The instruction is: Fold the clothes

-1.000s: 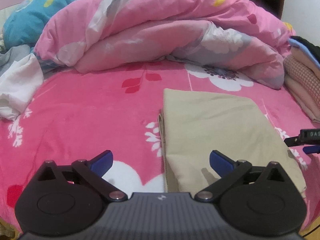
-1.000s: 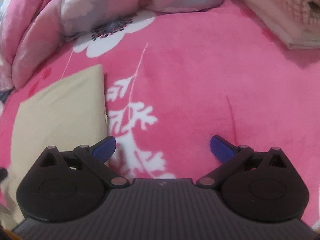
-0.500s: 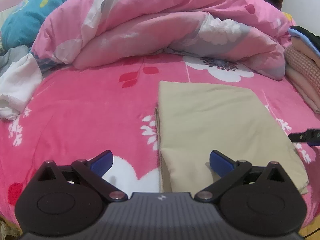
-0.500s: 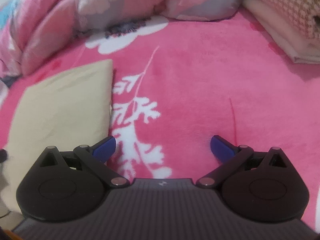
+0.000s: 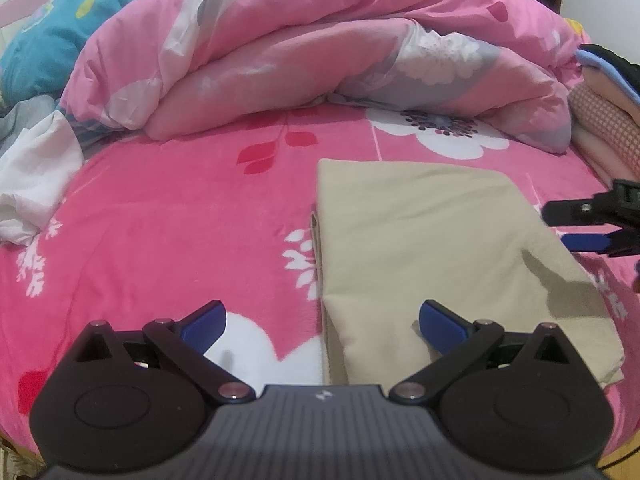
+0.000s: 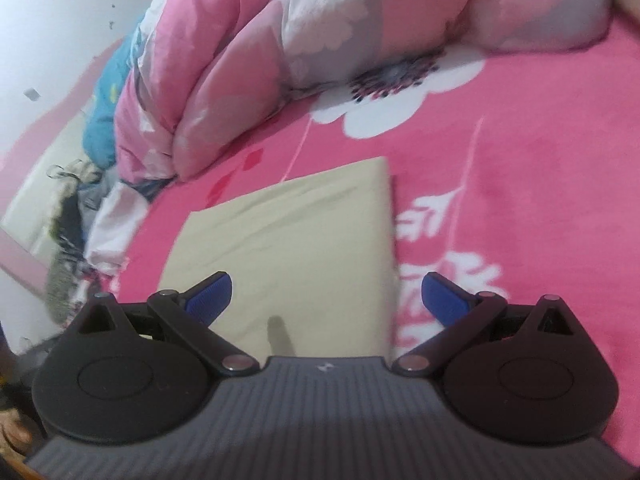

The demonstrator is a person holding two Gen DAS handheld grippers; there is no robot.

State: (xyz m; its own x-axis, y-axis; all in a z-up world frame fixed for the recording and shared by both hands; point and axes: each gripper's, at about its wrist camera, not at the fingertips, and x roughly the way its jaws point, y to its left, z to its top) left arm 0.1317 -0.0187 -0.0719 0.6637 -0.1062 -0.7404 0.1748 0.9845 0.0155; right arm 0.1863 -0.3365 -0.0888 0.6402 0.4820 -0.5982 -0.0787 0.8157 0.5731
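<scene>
Beige folded cloth (image 5: 432, 248), just the one, lies flat on the pink flowered bedspread (image 5: 168, 232), a neat rectangle with its layered edge showing along its left side. Two grippers are in play. The left gripper (image 5: 322, 320) hangs low at the near edge of the cloth, jaws spread wide and empty, one blue fingertip (image 5: 440, 326) over the beige fabric and the other over a white flower on the bedspread. The right gripper (image 6: 326, 300) is tilted, jaws wide apart too, nothing between them; its left blue pad (image 6: 210, 296) sits above the cloth and its right one over the pink cover, straddling the cloth's edge. From the left wrist view that same right gripper pokes in at the far right, just above the cloth's right side, throwing a dark shadow on it. Behind the cloth, one big pink quilt (image 5: 320, 52) is heaped across the bed. Off to the right, a stack of folded clothes (image 5: 608, 120), pink check and blue among them. On the left, a crumpled white garment (image 5: 32, 184) lies near a teal patterned pillow or cover (image 5: 44, 48). The right wrist view is blurred, so the clutter at its left edge can't be made out.
</scene>
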